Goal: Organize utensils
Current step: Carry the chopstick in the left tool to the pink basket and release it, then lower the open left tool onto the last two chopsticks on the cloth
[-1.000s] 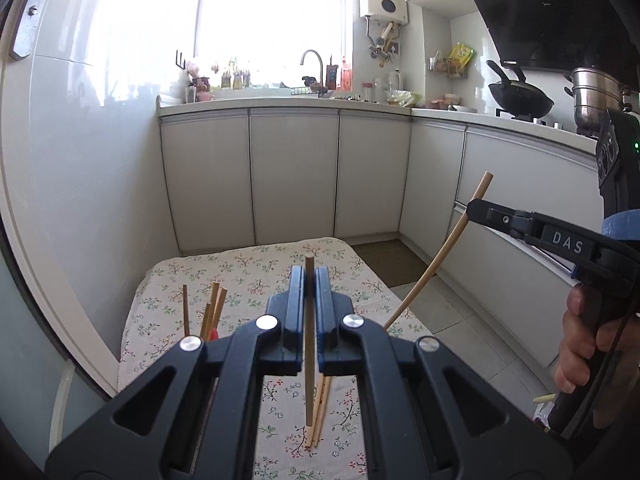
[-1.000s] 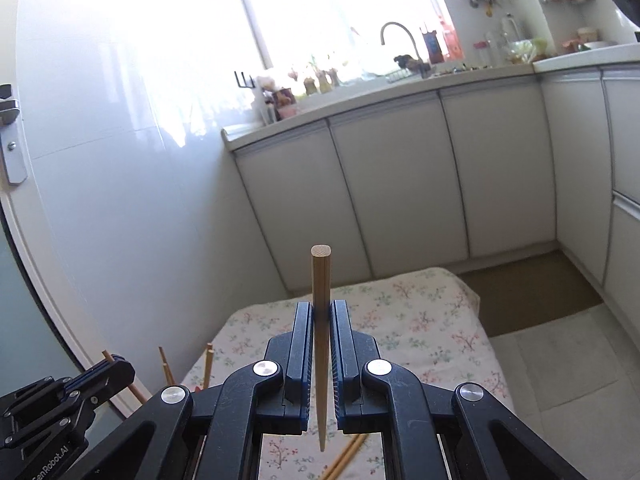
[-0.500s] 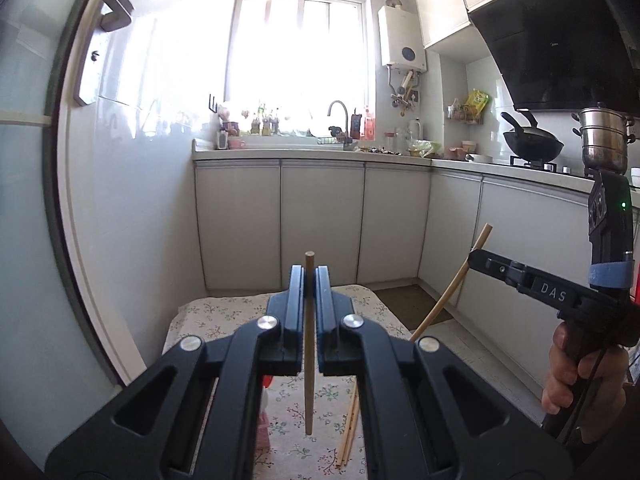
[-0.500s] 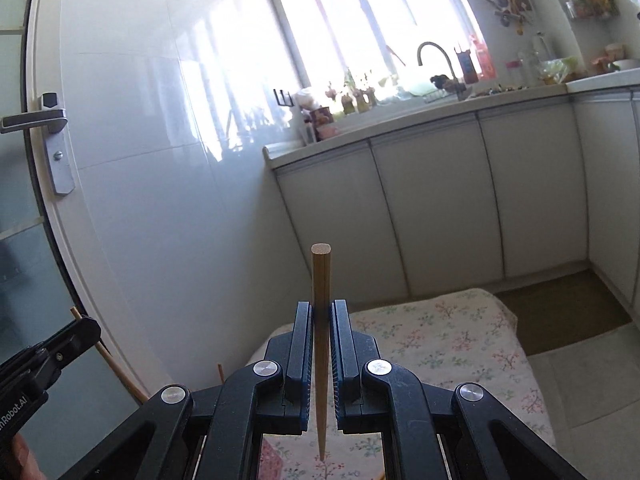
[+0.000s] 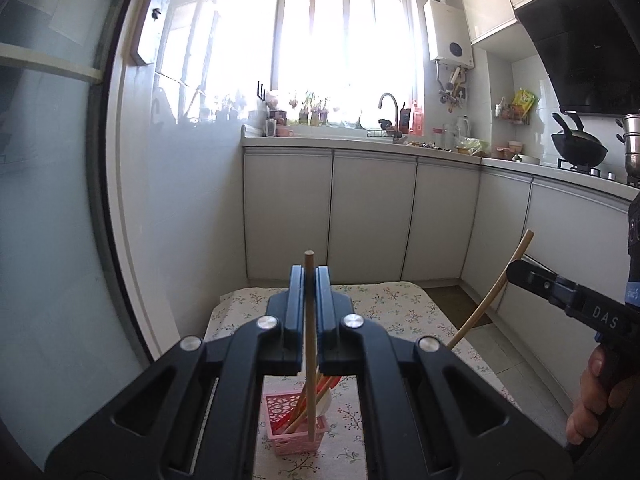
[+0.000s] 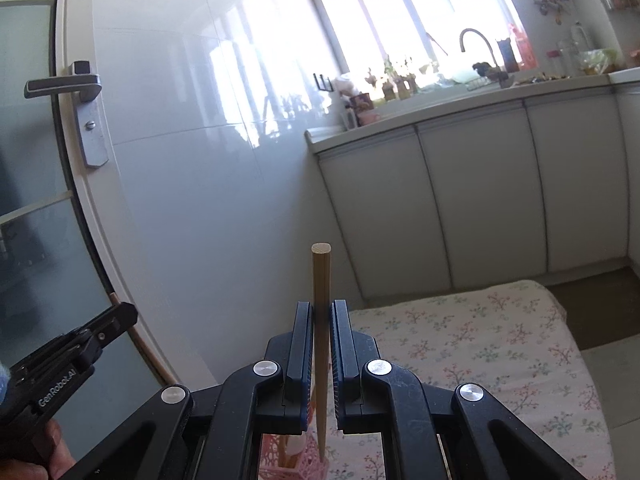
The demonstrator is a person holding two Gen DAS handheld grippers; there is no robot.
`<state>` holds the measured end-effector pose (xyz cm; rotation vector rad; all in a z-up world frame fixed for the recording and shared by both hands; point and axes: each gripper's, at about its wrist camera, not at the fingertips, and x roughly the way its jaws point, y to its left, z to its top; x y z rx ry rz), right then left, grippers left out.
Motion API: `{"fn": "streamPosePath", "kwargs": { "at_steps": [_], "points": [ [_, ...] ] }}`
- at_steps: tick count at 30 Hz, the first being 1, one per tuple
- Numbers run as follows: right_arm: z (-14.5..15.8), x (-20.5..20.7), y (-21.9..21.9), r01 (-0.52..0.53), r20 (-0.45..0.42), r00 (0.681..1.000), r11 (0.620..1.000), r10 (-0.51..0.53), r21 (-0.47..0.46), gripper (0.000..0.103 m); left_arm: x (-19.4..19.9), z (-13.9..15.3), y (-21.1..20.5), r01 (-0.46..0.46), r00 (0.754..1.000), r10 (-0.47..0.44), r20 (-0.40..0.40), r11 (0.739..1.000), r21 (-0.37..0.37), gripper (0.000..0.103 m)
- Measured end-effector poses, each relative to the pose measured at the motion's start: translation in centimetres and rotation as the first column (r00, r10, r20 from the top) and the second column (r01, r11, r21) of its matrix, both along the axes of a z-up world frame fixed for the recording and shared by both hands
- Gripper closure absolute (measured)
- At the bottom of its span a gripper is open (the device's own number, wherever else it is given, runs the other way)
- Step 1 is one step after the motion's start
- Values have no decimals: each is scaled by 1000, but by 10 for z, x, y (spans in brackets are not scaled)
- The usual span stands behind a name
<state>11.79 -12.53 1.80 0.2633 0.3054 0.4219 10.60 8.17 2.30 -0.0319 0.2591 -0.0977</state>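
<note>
Two chopsticks, one pinched upright in each hand-held gripper: left [image 5: 309, 300] shut on its chopstick [image 5: 310, 344], right [image 6: 320, 328] likewise [image 6: 321, 320], tips down, probably so they drop into the pink basket [image 5: 294, 436] on the bench [image 5: 400, 308].

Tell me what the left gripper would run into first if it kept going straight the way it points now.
Probably the floral tablecloth near the table's far edge. The left gripper, shut on a chopstick, points slightly downward. The pink basket sits below that line, so it likely passes over it. If it clears the table, the white cabinets come next. Depth is unclear.
</note>
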Motion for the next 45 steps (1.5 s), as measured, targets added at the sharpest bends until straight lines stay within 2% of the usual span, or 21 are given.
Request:
{"fn": "streamPosePath", "kwargs": {
  "at_steps": [8, 12, 18, 31, 34, 35, 36, 37, 40, 45],
  "points": [
    [-29, 26, 28, -34, -38, 999, 999, 35, 29, 96, 18, -20, -1, -12, 1000, 12, 14, 999, 47, 98],
    [-43, 36, 36, -37, -63, 997, 998, 40, 51, 96, 27, -31, -1, -10, 1000, 11, -14, 998, 65, 98],
    [-64, 42, 54, -24, -62, 998, 1000, 23, -4, 96, 35, -41, -5, 4, 999, 0, -42, 996, 92, 98],
    [-91, 56, 62, -33, -156, 987, 999, 30, -17, 93, 44, -48, -9, 22, 994, -11, -105, 995, 102, 97],
    [-91, 58, 59, -38, -172, 985, 999, 36, -9, 90, 45, -47, -9, 28, 993, -16, -114, 995, 99, 86],
    [-91, 58, 58, -36, -173, 984, 999, 34, -10, 87, 45, -46, -9, 27, 993, -15, -117, 995, 100, 77],
    [-91, 58, 57, -34, -173, 984, 999, 32, -10, 79, 46, -45, -9, 26, 993, -14, -120, 995, 100, 70],
    [-90, 57, 54, -34, -171, 985, 999, 32, -4, 73, 46, -45, -9, 28, 992, -16, -121, 995, 98, 68],
    [-86, 56, 49, -30, -174, 984, 1000, 31, 5, 67, 47, -44, -8, 32, 990, -20, -139, 996, 83, 64],
    [-79, 56, 34, -10, -192, 981, 1000, 12, 13, 60, 48, -42, -2, 35, 982, -29, -186, 999, 27, 47]
  ]
}}
